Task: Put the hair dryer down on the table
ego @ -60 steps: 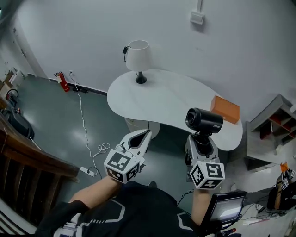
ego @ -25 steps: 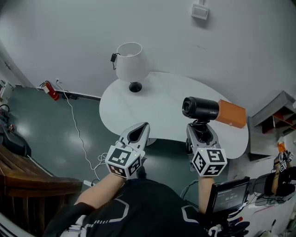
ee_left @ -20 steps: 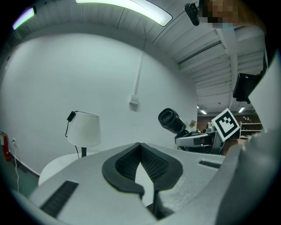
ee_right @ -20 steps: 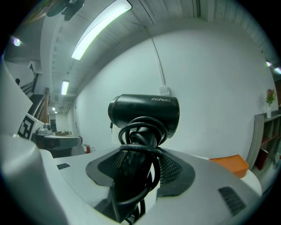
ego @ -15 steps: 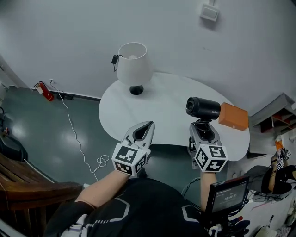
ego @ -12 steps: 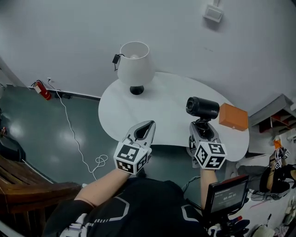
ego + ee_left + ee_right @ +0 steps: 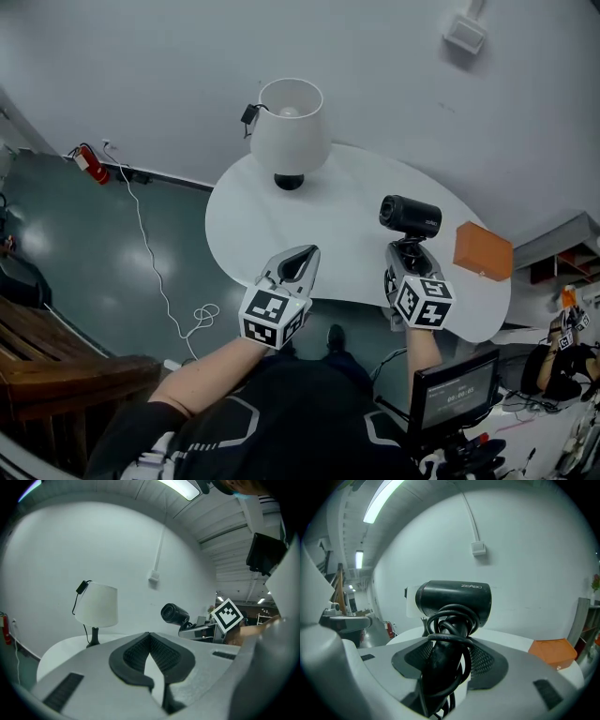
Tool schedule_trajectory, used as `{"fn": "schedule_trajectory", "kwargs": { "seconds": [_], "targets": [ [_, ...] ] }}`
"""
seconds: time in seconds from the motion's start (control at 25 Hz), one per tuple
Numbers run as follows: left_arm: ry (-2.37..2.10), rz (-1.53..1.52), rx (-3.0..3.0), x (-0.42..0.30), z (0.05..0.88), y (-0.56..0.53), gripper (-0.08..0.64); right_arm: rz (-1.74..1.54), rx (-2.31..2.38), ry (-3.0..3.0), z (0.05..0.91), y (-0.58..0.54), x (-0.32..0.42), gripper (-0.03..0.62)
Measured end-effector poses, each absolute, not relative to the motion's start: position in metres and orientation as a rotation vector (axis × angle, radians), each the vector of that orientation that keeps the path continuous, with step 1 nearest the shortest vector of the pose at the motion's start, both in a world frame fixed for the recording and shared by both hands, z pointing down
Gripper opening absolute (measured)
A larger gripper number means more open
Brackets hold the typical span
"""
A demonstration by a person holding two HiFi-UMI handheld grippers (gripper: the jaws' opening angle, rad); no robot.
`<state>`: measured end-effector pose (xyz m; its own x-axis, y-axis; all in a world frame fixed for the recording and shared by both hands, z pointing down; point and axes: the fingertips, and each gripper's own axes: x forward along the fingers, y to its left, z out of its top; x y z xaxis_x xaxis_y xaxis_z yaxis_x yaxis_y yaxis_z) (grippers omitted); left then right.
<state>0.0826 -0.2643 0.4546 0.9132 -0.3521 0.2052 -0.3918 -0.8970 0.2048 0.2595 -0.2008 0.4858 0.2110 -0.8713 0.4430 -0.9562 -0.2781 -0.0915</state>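
Note:
A black hair dryer (image 7: 410, 215) stands upright above the white table (image 7: 328, 230), barrel pointing left. Its handle, with the cord wound round it, sits between the jaws of my right gripper (image 7: 410, 253), which is shut on it. In the right gripper view the hair dryer (image 7: 454, 602) fills the middle, and the right gripper (image 7: 449, 660) pinches the handle low down. My left gripper (image 7: 300, 258) hovers at the table's near edge, shut with nothing in it. In the left gripper view the left gripper (image 7: 149, 637) points at the table, with the hair dryer (image 7: 174, 614) to the right.
A white table lamp (image 7: 291, 122) stands at the table's far left, and an orange box (image 7: 483, 251) lies at its right end. A fire extinguisher (image 7: 86, 161) and a white cable (image 7: 155, 253) are on the dark floor to the left. A screen (image 7: 448, 394) sits low right.
Both grippers have come forward from over the floor to the table's near edge. The hair dryer stays upright in the right gripper's grip. The left gripper stays shut.

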Motion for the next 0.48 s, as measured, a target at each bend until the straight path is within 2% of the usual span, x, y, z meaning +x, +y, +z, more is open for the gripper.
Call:
{"fn": "schedule_trajectory", "kwargs": {
  "seconds": [0.48],
  "targets": [
    [-0.741,0.306,2.750,0.112,0.476,-0.272,0.005,0.819,2.122,-1.748,0.558,-0.231,0.318,0.238]
  ]
}}
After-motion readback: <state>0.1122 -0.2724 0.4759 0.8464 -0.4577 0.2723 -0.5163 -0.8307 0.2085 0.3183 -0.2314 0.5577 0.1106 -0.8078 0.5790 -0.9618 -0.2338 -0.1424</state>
